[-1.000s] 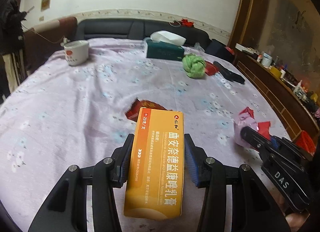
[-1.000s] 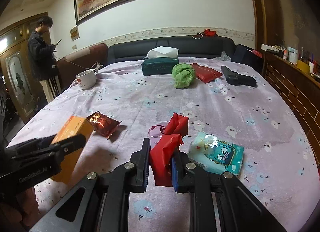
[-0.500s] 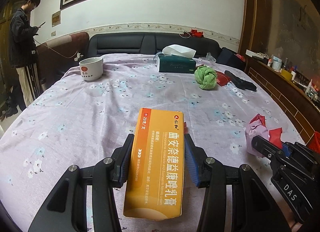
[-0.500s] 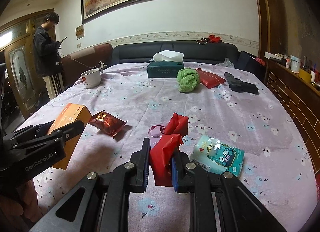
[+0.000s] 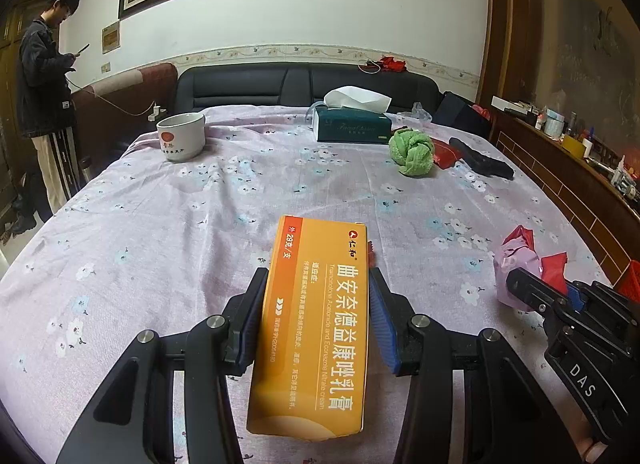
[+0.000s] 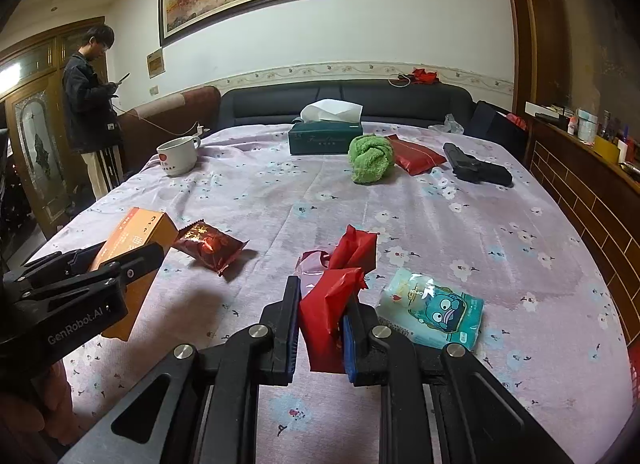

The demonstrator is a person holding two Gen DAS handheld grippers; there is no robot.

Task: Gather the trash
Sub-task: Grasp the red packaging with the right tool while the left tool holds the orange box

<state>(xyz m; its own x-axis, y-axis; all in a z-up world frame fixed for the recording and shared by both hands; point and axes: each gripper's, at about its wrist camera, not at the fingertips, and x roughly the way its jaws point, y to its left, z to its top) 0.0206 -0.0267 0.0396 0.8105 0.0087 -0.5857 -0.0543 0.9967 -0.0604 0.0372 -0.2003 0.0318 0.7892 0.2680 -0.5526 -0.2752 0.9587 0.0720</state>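
Box (image 5: pixel 312 324) between left fingers (image 5: pixel 252 316) hides the snack packet (image 6: pixel 208 245).

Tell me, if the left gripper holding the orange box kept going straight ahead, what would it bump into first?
Probably nothing soon: ahead of the left gripper and its orange box lies bare tablecloth; the tissue box stands far beyond.

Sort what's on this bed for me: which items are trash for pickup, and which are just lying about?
Trash, by my judgement:
- orange box, in the left gripper
- red bag, in the right gripper
- red snack packet
- teal cartoon packet

Likely just lying about:
- mug
- tissue box
- green towel
- red pouch
- black toy pistol
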